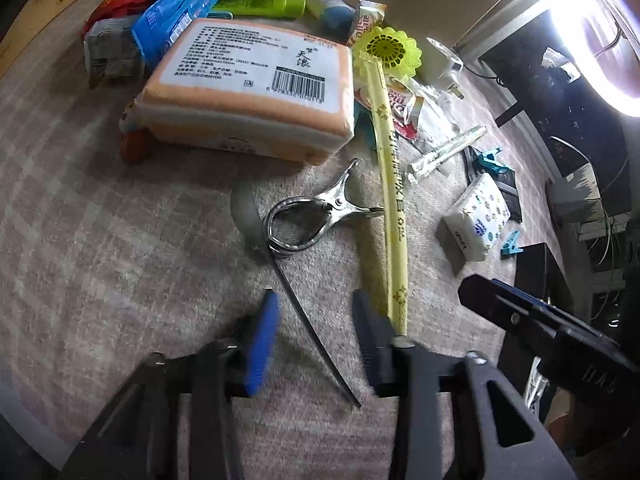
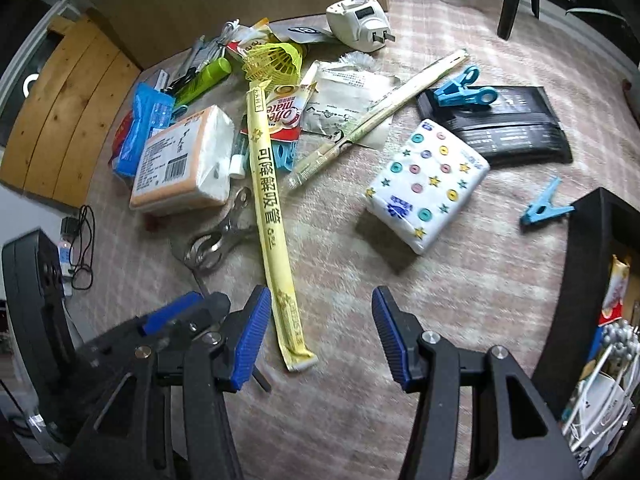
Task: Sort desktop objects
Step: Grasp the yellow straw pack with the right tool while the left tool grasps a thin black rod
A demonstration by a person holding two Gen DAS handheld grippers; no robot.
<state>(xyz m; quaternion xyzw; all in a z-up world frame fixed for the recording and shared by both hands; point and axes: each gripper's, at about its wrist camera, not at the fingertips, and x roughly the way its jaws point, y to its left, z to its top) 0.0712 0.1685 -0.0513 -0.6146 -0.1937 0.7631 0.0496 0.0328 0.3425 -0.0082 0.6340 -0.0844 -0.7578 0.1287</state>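
A pile of desktop objects lies on a checked cloth. A long yellow straw packet [image 1: 394,216] [image 2: 272,216] runs toward me. A metal clamp [image 1: 316,216] [image 2: 218,238] lies on a ladle whose dark handle [image 1: 316,332] passes between the fingers of my left gripper [image 1: 316,340], which is open and low over it. An orange tissue pack [image 1: 252,88] [image 2: 180,160] lies behind. My right gripper [image 2: 320,336] is open and empty, with the straw packet's near end between its fingers. A white patterned tissue pack [image 2: 428,184] [image 1: 478,216] lies ahead of it.
Blue clips [image 2: 460,90] [image 2: 544,204], a black pouch [image 2: 516,128], a white plug timer [image 2: 358,22], a yellow shuttlecock [image 2: 276,60], sachets and tubes fill the far side. A black bin [image 2: 588,288] with items stands at right. Wooden boards [image 2: 60,112] lie at left.
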